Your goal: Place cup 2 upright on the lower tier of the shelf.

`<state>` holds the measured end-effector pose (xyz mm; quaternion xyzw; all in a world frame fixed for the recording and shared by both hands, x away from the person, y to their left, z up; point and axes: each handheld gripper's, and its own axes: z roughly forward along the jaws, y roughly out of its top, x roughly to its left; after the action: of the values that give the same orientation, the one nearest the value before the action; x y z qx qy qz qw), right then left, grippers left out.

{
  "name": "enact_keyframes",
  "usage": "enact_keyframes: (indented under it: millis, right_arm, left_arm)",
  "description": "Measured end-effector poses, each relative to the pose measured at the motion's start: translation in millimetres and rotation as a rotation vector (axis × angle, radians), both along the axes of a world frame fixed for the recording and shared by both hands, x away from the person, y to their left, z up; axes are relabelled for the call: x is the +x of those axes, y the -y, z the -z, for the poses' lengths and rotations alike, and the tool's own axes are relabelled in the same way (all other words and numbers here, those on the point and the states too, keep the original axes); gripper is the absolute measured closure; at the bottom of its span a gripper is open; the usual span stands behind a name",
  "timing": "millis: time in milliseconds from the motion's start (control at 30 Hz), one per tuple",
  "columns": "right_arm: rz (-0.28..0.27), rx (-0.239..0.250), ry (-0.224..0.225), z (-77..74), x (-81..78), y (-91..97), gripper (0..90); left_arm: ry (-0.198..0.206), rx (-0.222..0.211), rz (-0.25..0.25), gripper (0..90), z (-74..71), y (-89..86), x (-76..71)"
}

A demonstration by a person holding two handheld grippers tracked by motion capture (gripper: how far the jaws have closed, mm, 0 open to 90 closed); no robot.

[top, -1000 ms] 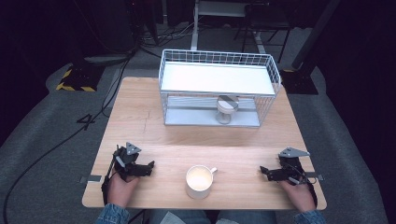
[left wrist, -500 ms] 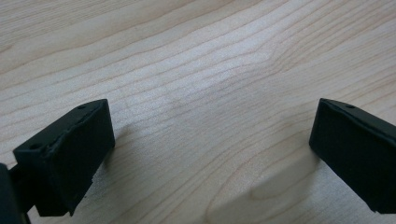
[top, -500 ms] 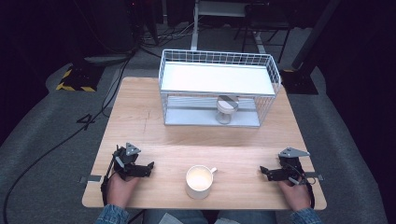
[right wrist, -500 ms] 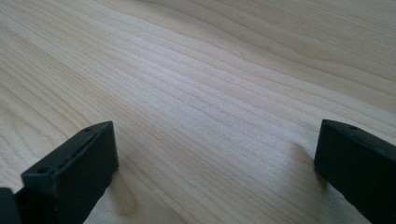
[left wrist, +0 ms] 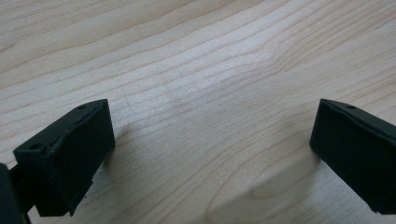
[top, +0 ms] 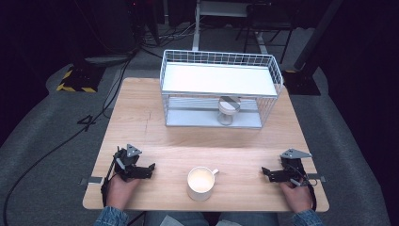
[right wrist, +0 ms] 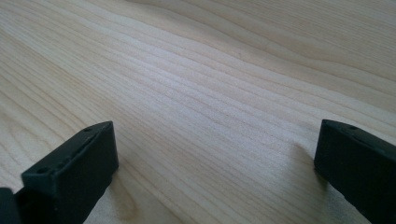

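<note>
From the high view, a wooden counter [top: 155,117] carries a white mug [top: 201,183] near its front edge, about midway between the two hands. The mug stands upright with its handle turned toward the right and slightly away from the person. The left gripper [top: 149,170] rests on the counter to the left of the mug, well apart from it, jaws pointing toward the mug; the person's left hand [top: 120,188] holds it from behind. The right gripper [top: 264,173] rests on the counter at the mug's other side, also well apart, jaws pointing inward toward the mug, with the right hand [top: 296,193] behind it. At the far half of the counter stands a white wire rack [top: 221,59] with a flat white upper shelf; on its lower level sits a second cup [top: 228,110], lying tilted.

In the left gripper view, the left gripper [left wrist: 210,154] has its two black jaws spread wide, one at each lower corner, with nothing between them but bare wood grain. The jaws lie low over the counter and cast soft shadows on it.

In the right gripper view, the right gripper [right wrist: 215,163] is likewise spread wide, its black jaws at the lower corners, holding nothing, with pale wood between them.
</note>
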<state>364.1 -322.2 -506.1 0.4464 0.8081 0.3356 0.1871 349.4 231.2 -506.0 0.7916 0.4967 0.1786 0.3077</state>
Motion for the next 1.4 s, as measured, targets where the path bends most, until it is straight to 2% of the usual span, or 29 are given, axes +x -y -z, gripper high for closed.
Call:
enact_keyframes:
  millis: [167,367,567,600,633,667,733,900,1067,1200,1400]
  right_arm:
    - [0.003,-0.001,0.001,0.0,0.3,0.0,0.0]
    - [0.003,-0.001,0.001,0.0,0.3,-0.1,0.0]
    - [0.003,-0.001,0.001,0.0,0.3,0.0,0.0]
    - [0.003,-0.001,0.000,0.0,0.2,0.0,0.0]
    - [0.003,-0.001,0.000,0.0,0.2,0.0,0.0]
    - [0.003,-0.001,0.001,0.0,0.3,0.0,0.0]
    - [0.003,-0.001,0.001,0.0,0.3,0.0,0.0]
    - [0.003,-0.001,0.000,0.0,0.3,0.0,0.0]
    - [0.003,-0.002,0.001,0.0,0.3,0.0,0.0]
    - [0.003,-0.001,0.000,0.0,0.2,0.0,0.0]
    - [0.003,-0.001,0.000,0.0,0.3,-0.1,0.0]
  left_arm:
    - [-0.011,-0.010,-0.023,0.0,-3.1,-0.6,-2.8]
    - [0.052,-0.064,-0.006,0.0,-14.0,2.5,-15.1]
    - [0.101,-0.137,0.022,0.0,-27.1,8.1,-27.1]
    - [0.117,-0.177,0.033,0.0,-30.9,9.9,-30.5]
    - [0.117,-0.177,0.033,0.1,-30.9,9.9,-30.5]
    - [0.119,-0.205,0.035,0.1,-33.0,11.2,-32.5]
    - [0.125,-0.235,0.047,0.0,-36.4,13.7,-35.3]
    - [0.156,-0.239,0.082,0.1,-44.9,26.0,-46.1]
    - [0.191,-0.267,0.126,0.1,-53.5,39.8,-58.2]
    - [0.194,-0.304,0.167,0.1,-56.9,50.8,-64.8]
    - [0.209,-0.315,0.226,0.1,-63.3,69.2,-74.7]
